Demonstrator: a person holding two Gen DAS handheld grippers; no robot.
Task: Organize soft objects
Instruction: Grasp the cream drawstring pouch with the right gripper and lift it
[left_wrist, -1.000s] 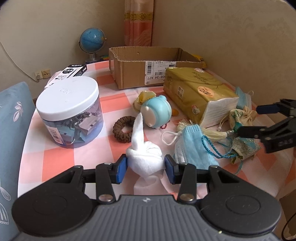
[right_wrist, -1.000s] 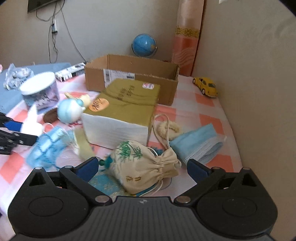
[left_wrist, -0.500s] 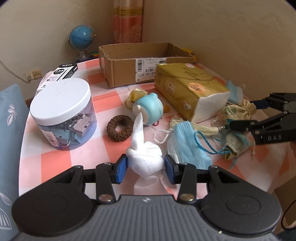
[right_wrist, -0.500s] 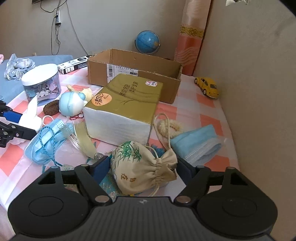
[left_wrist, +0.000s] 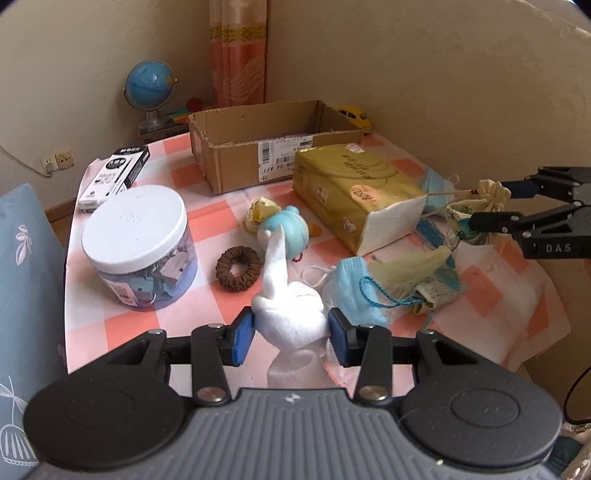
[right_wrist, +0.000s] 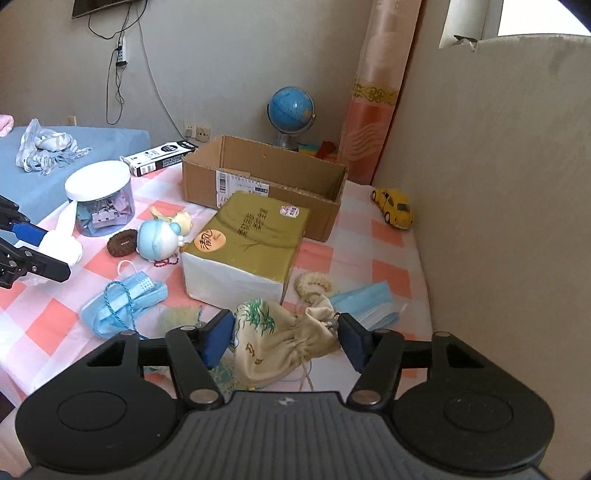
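My left gripper (left_wrist: 291, 330) is shut on a white cloth (left_wrist: 290, 314) and holds it above the checked table; it also shows in the right wrist view (right_wrist: 61, 243). My right gripper (right_wrist: 286, 339) is shut on a beige drawstring pouch (right_wrist: 280, 339) with a green print, lifted off the table; the pouch also shows in the left wrist view (left_wrist: 487, 195). An open cardboard box (left_wrist: 273, 155) stands at the back, also in the right wrist view (right_wrist: 266, 184). A blue face mask (left_wrist: 354, 291), a tasselled sachet (left_wrist: 432, 288) and a brown scrunchie (left_wrist: 238, 267) lie on the table.
A gold tissue pack (right_wrist: 243, 247) lies in front of the box. A white-lidded jar (left_wrist: 138, 243), a blue toy (left_wrist: 286, 232), a black and white carton (left_wrist: 114, 177), a globe (right_wrist: 291, 110), a yellow toy car (right_wrist: 393, 208) and a second mask (right_wrist: 365, 302) are around. A wall is at the right.
My right gripper has closed on the beige pouch and lifted it. My left gripper has risen a little with the white cloth still in it.
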